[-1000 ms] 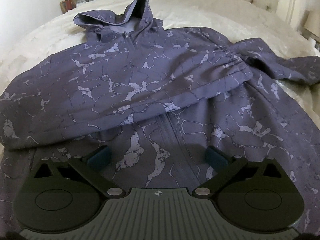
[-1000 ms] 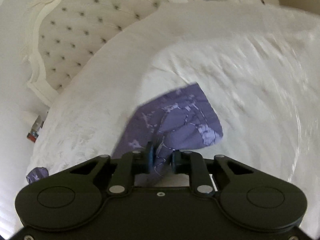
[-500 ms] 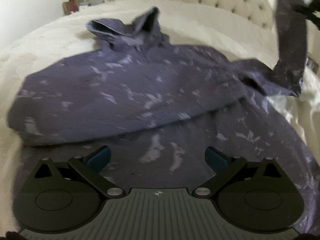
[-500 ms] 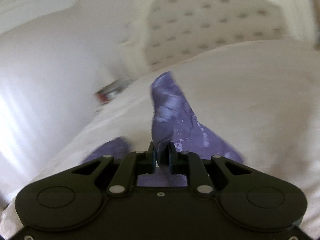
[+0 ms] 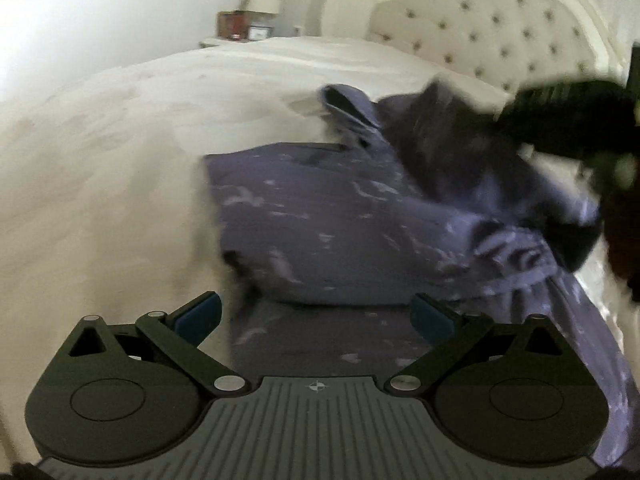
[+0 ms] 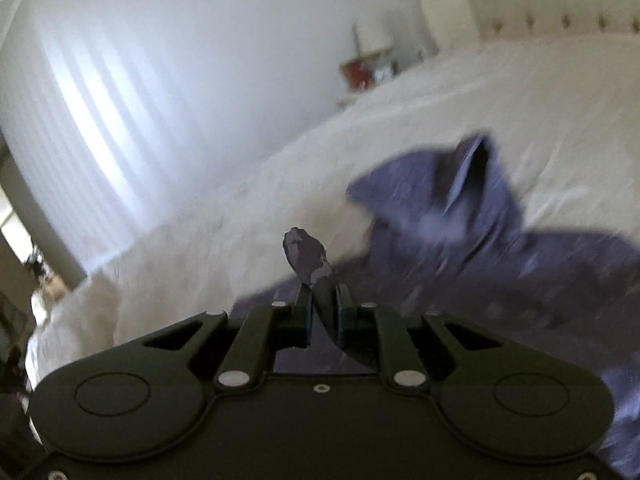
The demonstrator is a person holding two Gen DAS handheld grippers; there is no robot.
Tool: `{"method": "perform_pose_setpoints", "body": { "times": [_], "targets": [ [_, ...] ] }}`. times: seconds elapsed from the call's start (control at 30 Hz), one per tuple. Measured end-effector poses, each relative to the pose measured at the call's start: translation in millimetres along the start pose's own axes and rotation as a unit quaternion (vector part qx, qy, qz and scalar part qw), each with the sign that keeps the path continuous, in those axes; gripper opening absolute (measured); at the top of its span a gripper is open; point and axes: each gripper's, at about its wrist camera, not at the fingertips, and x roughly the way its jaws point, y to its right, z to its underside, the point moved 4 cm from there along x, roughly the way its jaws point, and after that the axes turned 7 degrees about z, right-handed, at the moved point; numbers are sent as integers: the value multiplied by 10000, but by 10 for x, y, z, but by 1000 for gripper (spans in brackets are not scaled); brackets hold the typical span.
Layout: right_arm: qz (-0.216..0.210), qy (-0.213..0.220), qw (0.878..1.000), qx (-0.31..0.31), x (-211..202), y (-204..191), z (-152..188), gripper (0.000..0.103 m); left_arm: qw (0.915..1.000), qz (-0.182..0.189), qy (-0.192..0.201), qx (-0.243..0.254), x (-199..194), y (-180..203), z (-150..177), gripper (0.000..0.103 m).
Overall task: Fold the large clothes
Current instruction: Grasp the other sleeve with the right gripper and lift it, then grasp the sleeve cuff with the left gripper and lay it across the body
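A purple marbled hoodie [image 5: 328, 224] lies spread on the white bed [image 5: 120, 128], its hood [image 5: 348, 108] toward the tufted headboard [image 5: 492, 32]. The left gripper [image 5: 316, 316] hovers over the hoodie's lower part with its jaws wide apart and nothing between them. The right gripper [image 6: 323, 312] has its jaws clamped on a fold of the hoodie's fabric, a tuft sticking up past the fingertips [image 6: 306, 300]. From the left wrist view, the right gripper appears as a dark blur at the hoodie's right side.
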Motion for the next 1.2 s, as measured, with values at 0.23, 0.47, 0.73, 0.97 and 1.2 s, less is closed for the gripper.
{"method": "perform_pose_setpoints", "body": {
  "times": [0.23,0.47,0.73,0.97,1.2],
  "targets": [
    [-46,-670,9954,-683,331,-266,656,39,9990,55,109,-441,-121,-259,-43,102],
    [-110,-790,9860,-1462,82,-204,976,72,9974,354,297,-545,-10,-114,-349,102],
    [299,-120,9926,-1172,-765,405,937,75,9985,465,-143,-257,646,275,-521,101],
    [1127,361,9923,-359,-1305,1153,1030,77,9951,306,-831,-444,1091,281,-441,80],
    [1683,358,9844,372,-1352,1696,1154,77,9987,197,-229,-412,876,370,-572,14]
  ]
}}
